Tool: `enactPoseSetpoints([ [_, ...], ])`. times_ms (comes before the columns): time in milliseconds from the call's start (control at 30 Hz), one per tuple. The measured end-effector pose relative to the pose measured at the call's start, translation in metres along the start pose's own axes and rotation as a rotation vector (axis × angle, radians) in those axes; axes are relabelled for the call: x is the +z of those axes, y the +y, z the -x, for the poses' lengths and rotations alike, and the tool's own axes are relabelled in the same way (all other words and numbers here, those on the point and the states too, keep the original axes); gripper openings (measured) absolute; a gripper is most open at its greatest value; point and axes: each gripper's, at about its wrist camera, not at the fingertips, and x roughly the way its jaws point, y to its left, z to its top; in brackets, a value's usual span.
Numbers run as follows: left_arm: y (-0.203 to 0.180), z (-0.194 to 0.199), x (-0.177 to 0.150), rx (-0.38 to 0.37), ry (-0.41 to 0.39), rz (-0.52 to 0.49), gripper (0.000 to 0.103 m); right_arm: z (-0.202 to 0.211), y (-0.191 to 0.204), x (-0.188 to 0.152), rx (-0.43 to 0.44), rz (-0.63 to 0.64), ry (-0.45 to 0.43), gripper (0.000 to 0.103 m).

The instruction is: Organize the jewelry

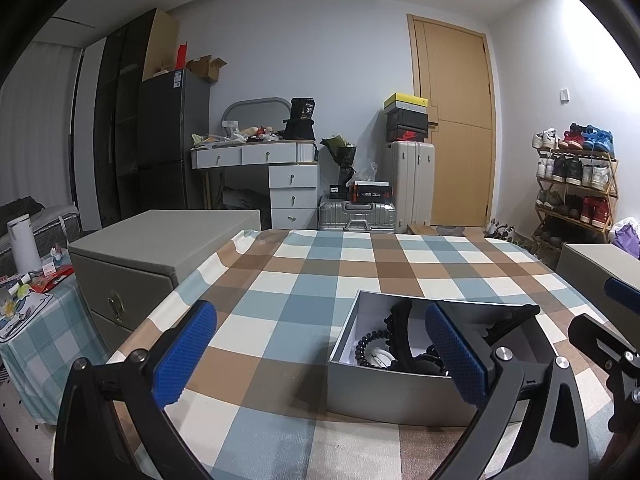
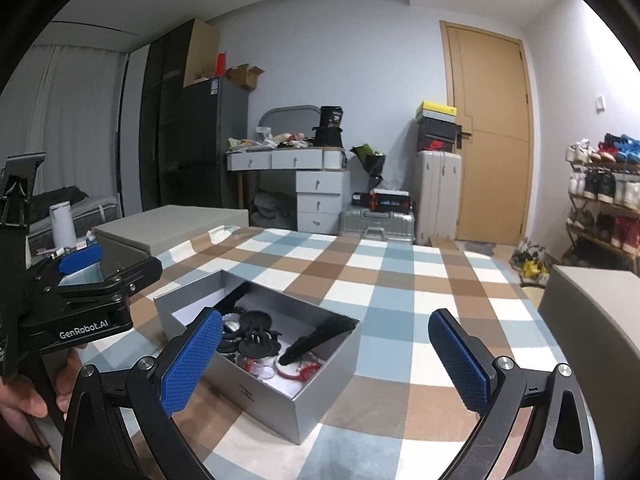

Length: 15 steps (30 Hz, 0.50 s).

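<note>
Surface: a table under a checked cloth (image 1: 320,276) in blue, brown and cream.
Jewelry box: an open grey box (image 2: 320,396) with a white inside sits on the cloth, near the front edge; seen also from the left wrist (image 1: 384,396).
Contents: a black claw clip (image 2: 256,334) lies near the middle of the box, a long black clip (image 2: 316,338) slants across its right half, a red and white hoop (image 2: 296,372) lies under that clip, and a black spiral hair tie (image 1: 370,340) rests by the left wall. Smaller pieces are too tangled to tell apart.
Left gripper (image 1: 320,356): fingers spread wide, nothing between them; the right finger overlaps the box in this view, the left one stands over bare cloth.
Right gripper (image 2: 326,364): fingers spread wide and empty, with the box between and beyond them.
Beside the table: a grey storage box (image 1: 160,248) to the left.
</note>
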Motion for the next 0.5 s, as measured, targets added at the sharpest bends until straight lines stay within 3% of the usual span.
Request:
enactPoseSetpoints([
  [500,-0.0005,0.0001,0.0002,0.0,0.001,0.0,0.102,0.0016,-0.0001,0.0003,0.002,-0.004,-0.01,0.103],
])
